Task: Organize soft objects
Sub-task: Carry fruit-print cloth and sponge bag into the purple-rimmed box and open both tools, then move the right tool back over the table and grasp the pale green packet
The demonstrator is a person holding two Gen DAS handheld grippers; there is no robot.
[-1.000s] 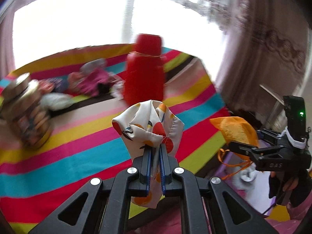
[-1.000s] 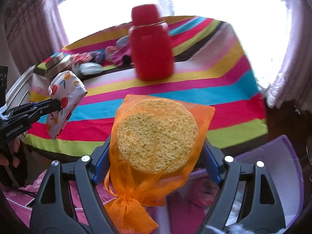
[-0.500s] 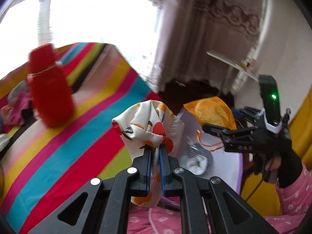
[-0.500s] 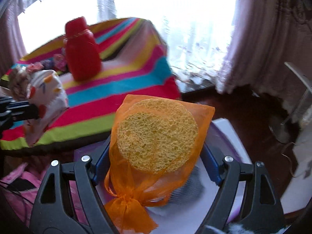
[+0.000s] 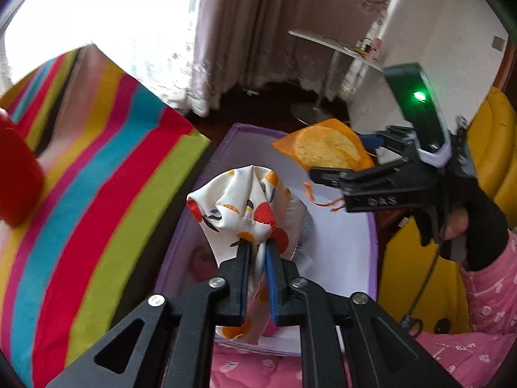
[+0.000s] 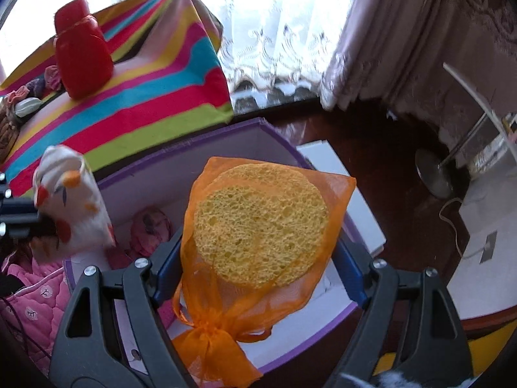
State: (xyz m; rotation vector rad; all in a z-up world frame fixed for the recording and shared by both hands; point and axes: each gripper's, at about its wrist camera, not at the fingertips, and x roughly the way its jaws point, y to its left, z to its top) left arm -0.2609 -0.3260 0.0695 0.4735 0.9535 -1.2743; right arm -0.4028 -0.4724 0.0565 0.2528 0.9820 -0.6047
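While both now hang over purple box | L tool easing off cloth pouch | R tool pinching sponge

Two grippers — one fruit-print cloth, one bagged yellow sponge. One purple box, one red bottle — one striped tablecloth, one round side table.

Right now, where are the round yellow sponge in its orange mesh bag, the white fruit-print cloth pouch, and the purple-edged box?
round yellow sponge in orange mesh bag (image 6: 261, 223), right wrist view, sponge face.
white fruit-print cloth pouch (image 5: 239, 203), left wrist view, bunched top.
purple-edged box (image 6: 278, 135), right wrist view, far rim.
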